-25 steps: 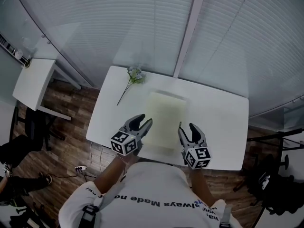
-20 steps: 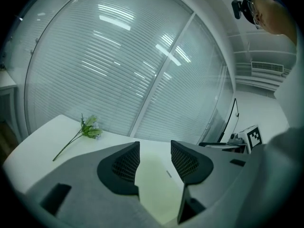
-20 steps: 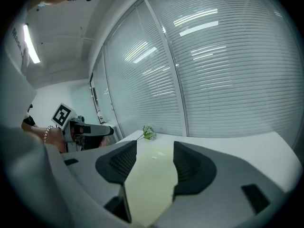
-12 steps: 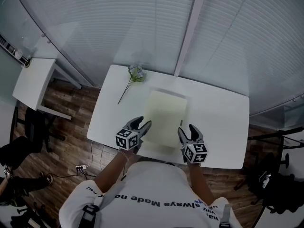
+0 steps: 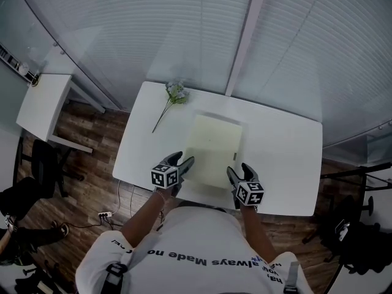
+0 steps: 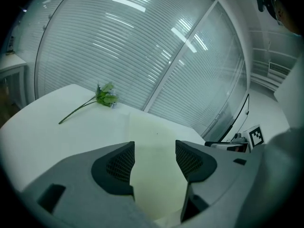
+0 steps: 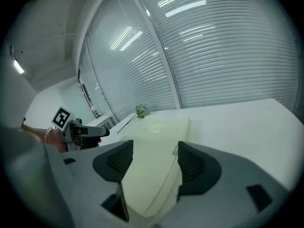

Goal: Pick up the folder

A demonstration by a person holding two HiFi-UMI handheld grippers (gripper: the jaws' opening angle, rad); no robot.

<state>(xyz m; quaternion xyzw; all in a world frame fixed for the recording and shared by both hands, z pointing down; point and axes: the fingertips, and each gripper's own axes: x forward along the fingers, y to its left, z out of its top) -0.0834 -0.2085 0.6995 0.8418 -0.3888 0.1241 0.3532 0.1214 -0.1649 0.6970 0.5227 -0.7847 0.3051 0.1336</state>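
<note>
White worktop (image 5: 288, 158). Pale yellow folder (image 5: 211, 149) lies flat mid-worktop. Left gripper (image 5: 182, 162) at its near left corner, right gripper (image 5: 239, 171) at its near right corner. Both sets of fingers (image 6: 121, 164) just opening, wide apart, folder edge between them, ungripped. Flower sprig (image 5: 171, 100) far left.

Folder (image 5: 212, 149) centred on table (image 5: 282, 158); flower (image 5: 173, 97) beyond, left; left tool (image 5: 184, 159) at near-left corner, right tool (image 5: 239, 169) near-right.

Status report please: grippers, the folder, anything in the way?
Left gripper and right gripper open, jaws just widened, nothing gripped. Folder flat on table, near edge in line between jaws. Flower off to side, path clear.
</note>
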